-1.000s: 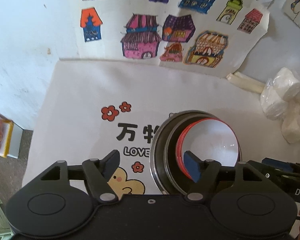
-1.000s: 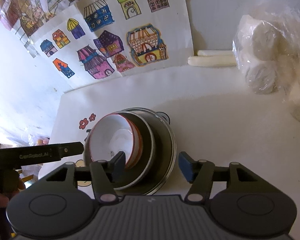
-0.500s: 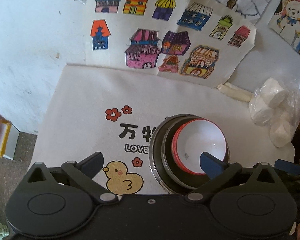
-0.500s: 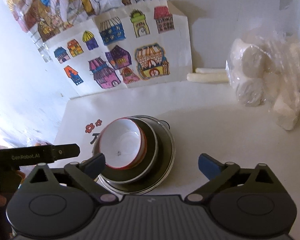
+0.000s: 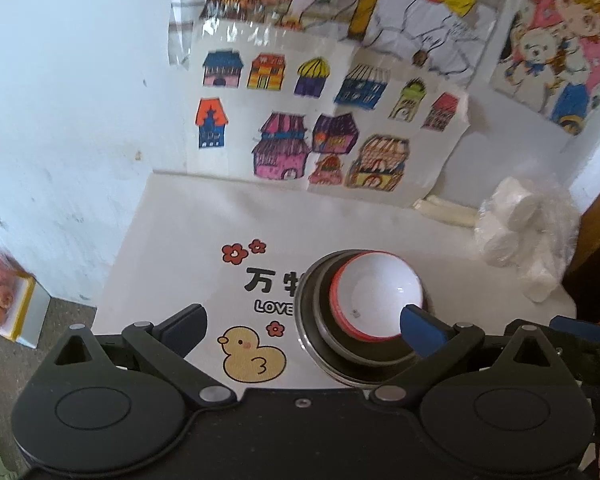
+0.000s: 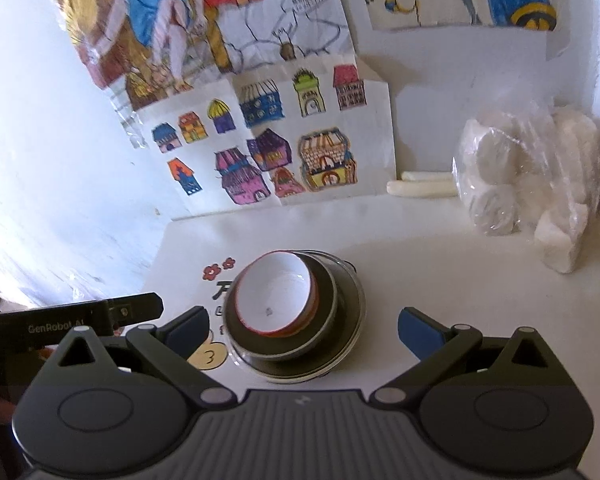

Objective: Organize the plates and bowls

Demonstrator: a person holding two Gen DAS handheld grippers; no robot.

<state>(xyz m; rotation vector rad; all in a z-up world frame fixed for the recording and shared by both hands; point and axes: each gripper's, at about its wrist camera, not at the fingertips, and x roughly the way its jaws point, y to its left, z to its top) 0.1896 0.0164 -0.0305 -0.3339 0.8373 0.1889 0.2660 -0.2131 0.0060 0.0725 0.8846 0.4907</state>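
A white bowl with a red rim (image 5: 378, 300) (image 6: 276, 300) sits nested in a dark grey bowl (image 5: 364, 350) (image 6: 324, 328), which rests on a metal plate (image 5: 306, 316) (image 6: 354, 312). The stack stands on a white cloth printed with a duck and flowers. My left gripper (image 5: 302, 326) hangs above and in front of the stack, jaws wide open, nothing between them. My right gripper (image 6: 302, 326) is also wide open and empty, raised above the near side of the stack. The left gripper's body (image 6: 72, 320) shows at the left edge of the right wrist view.
A plastic bag of white rolls (image 5: 520, 232) (image 6: 528, 176) lies at the right. White sticks (image 5: 444, 210) (image 6: 420, 186) lie by the wall. Coloured house drawings (image 5: 320, 132) (image 6: 268, 152) lean on the white wall behind. A box of fruit (image 5: 0, 300) sits on the floor at the left.
Both grippers opened from around the stack's rims to full width and pulled up and back. The stack now looks smaller and stays put on the cloth.
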